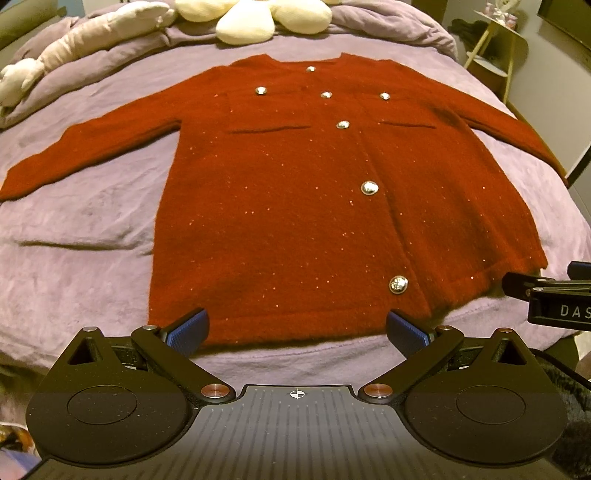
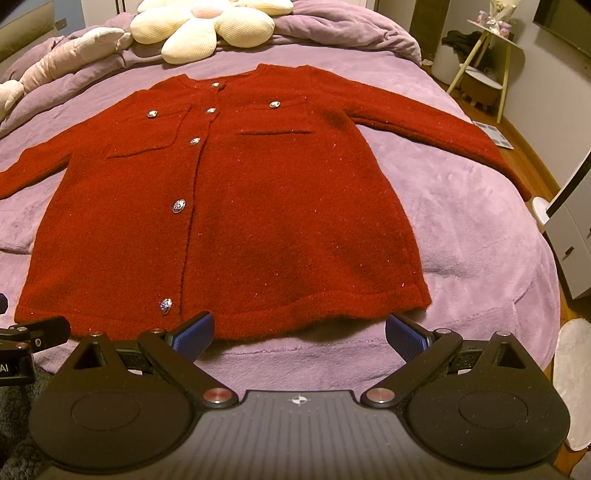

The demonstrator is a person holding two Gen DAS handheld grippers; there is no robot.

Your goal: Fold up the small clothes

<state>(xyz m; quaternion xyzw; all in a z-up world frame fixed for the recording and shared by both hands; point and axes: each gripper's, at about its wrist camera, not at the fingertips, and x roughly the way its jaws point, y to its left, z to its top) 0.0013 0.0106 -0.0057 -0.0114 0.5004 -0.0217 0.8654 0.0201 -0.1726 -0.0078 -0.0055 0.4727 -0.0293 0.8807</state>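
A small red knit cardigan (image 1: 280, 206) with silver buttons lies flat, front up, on a purple bed, sleeves spread out to both sides. It also shows in the right wrist view (image 2: 258, 206). My left gripper (image 1: 297, 332) is open and empty, its blue pads just at the near hem, left of the button line. My right gripper (image 2: 299, 334) is open and empty at the near hem toward the cardigan's right side. The right gripper also shows at the right edge of the left wrist view (image 1: 554, 299).
The purple blanket (image 1: 81, 229) covers the bed. A flower-shaped cream cushion (image 2: 199, 26) and a bunched duvet lie beyond the collar. A small side table (image 2: 487, 55) and white furniture (image 2: 569, 229) stand right of the bed.
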